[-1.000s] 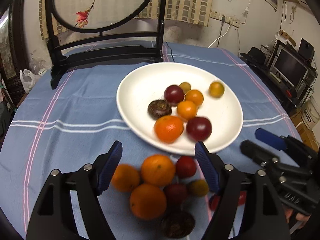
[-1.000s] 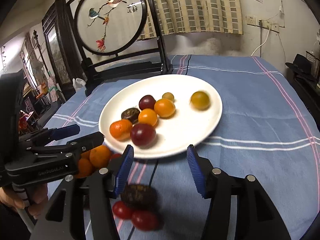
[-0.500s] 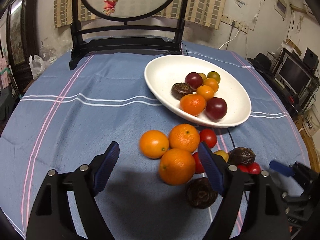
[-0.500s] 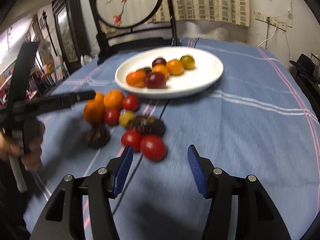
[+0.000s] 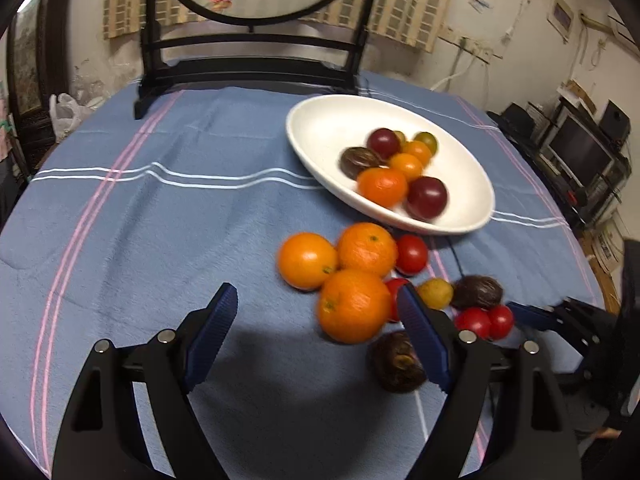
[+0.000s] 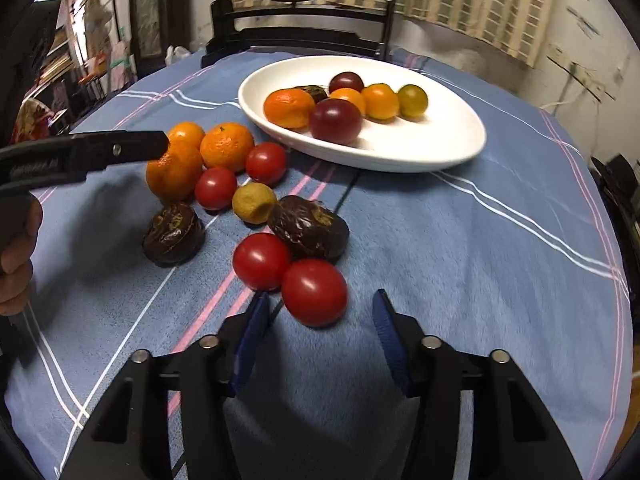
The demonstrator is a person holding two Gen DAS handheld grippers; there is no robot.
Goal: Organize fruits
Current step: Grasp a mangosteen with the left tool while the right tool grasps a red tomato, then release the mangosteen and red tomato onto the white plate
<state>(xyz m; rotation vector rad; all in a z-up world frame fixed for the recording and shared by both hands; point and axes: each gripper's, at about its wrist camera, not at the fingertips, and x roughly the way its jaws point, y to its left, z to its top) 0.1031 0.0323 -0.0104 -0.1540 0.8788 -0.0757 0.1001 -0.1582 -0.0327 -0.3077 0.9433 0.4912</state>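
Observation:
A white plate holds several fruits: an orange, dark red plums, small yellow-orange ones and a dark passion fruit. Loose fruit lies on the blue cloth in front of it: three oranges, red tomatoes, a yellow fruit and two dark passion fruits. My left gripper is open, just before the nearest orange. My right gripper is open, with the nearest tomato just ahead of its fingertips.
A black wooden stand with a round painted screen stands at the table's far side. The round table has a blue striped cloth. Shelves with electronics stand to the right, beyond the table edge.
Both grippers have moved closer to the loose fruit. The left one now has the nearest orange near its fingertips; the right one has come up to the nearest tomato.

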